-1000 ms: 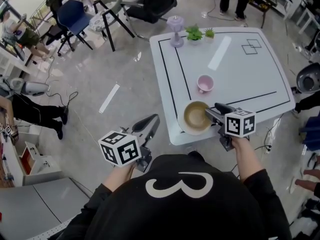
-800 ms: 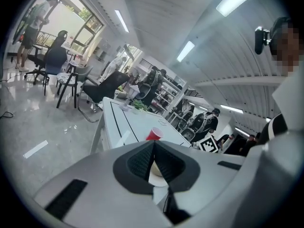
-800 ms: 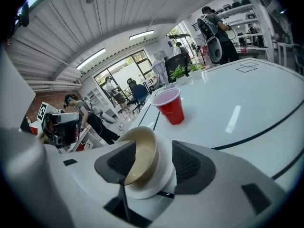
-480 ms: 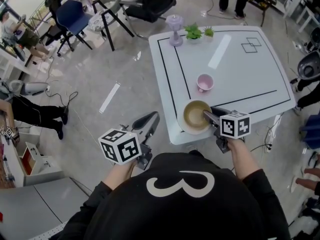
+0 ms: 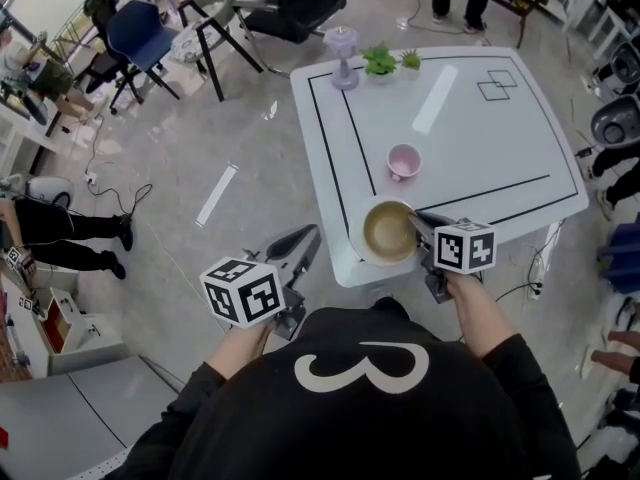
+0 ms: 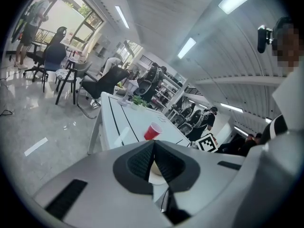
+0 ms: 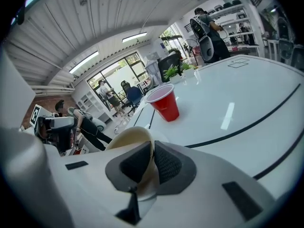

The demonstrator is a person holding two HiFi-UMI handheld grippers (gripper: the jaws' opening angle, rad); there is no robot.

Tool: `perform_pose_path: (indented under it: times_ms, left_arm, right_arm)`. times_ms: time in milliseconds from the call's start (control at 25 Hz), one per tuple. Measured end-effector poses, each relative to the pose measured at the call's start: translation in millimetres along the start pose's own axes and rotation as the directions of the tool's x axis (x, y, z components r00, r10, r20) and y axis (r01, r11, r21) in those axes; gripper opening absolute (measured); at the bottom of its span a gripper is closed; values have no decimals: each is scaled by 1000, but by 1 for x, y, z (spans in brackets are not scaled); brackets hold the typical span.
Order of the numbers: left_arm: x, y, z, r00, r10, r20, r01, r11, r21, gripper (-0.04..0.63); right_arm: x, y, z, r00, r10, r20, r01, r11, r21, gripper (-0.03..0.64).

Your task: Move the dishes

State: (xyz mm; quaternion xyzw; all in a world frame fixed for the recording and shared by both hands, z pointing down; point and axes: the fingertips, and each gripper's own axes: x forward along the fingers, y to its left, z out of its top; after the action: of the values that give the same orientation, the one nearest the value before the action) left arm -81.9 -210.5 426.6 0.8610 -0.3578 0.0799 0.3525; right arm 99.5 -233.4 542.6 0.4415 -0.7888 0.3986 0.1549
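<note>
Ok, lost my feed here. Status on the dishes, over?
Right gripper just closed on bowl rim. Left gripper shut, empty, off the table. Bowl at near corner. Cup beyond, apart.

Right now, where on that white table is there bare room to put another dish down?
The right half of the table is bare, from the red cup to the right edge, up to the drawn squares. Crowded: the near left corner with the bowl, and the far left corner with plants.
</note>
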Motion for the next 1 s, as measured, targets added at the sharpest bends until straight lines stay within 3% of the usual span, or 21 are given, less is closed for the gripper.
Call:
perform_pose_path:
  times_ms: [440,1000]
  left_arm:
    - [9,-12,4,1000,-18,-12,19,999,28,3]
    - [41,-29,14,1000,-23,5,23,999,28,3]
  right_arm:
    - [-22,-3,21,997,3,82,-6,999,34,38]
    - [-57,-51,56,991,-41,126,38,999,28,41]
